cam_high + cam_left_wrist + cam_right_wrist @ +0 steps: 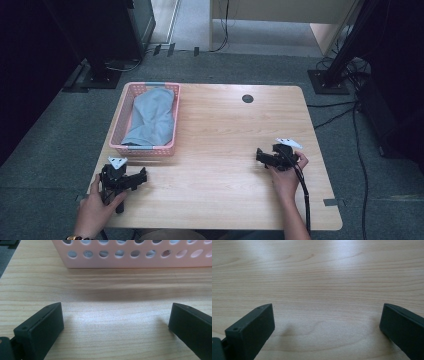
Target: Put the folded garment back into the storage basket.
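Wooden table (pixel 220 130), light grain, with a dark round hole (pixel 247 98) set near its far edge. Grey carpet (pixel 45 145) is laid all around. Black stand bases (cables trailing beside them) are placed far left (pixel 102 77) and far right (pixel 327 80).

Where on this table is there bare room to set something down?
Bare wood runs from the pink basket rightward to the table edge, and between the left claw and right claw. The basket corner is crowded, a grey cloth filling it.
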A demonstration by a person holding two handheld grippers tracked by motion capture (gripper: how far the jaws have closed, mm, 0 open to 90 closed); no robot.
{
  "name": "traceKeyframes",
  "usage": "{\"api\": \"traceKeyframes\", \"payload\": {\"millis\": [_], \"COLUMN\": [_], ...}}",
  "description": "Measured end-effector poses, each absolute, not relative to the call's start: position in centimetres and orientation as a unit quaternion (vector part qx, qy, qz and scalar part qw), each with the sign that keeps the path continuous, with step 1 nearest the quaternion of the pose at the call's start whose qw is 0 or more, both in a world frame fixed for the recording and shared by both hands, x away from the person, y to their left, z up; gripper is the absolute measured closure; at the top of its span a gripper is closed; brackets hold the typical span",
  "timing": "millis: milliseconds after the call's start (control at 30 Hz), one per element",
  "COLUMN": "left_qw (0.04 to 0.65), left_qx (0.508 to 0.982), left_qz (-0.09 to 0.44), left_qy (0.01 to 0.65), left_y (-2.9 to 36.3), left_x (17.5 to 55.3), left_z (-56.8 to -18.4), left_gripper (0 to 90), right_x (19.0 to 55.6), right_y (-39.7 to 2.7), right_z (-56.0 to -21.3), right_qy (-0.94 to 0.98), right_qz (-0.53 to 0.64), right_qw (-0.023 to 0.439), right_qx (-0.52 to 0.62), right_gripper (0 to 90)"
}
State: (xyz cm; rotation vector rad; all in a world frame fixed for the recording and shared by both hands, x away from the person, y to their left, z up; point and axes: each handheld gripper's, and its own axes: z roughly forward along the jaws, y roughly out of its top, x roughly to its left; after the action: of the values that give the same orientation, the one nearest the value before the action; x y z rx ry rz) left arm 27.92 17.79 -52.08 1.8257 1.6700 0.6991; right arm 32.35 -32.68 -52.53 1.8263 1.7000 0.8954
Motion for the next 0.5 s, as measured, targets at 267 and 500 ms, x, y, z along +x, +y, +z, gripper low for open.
{"api": "traceKeyframes", "payload": {"millis": [267,500], "left_qw": [0.281,0.281], "left_qx": [0.681,0.681], "left_qz": [0.261,0.261], "left_qy": [0.623,0.624], "left_y": [17.8,17.8], "left_x": [27.9,27.9], "left_z": [-52.1,-52.1], "left_gripper": [0.0,0.0], "right_x": [31.9,31.3], "right_y": [-33.4,-34.2], "right_z": [-52.6,-52.6], "right_qy": [0.617,0.612], "right_qz": [0.322,0.321], "right_qw": [0.248,0.251], "right_qx": [0.674,0.678], "right_gripper": [0.0,0.0]}}
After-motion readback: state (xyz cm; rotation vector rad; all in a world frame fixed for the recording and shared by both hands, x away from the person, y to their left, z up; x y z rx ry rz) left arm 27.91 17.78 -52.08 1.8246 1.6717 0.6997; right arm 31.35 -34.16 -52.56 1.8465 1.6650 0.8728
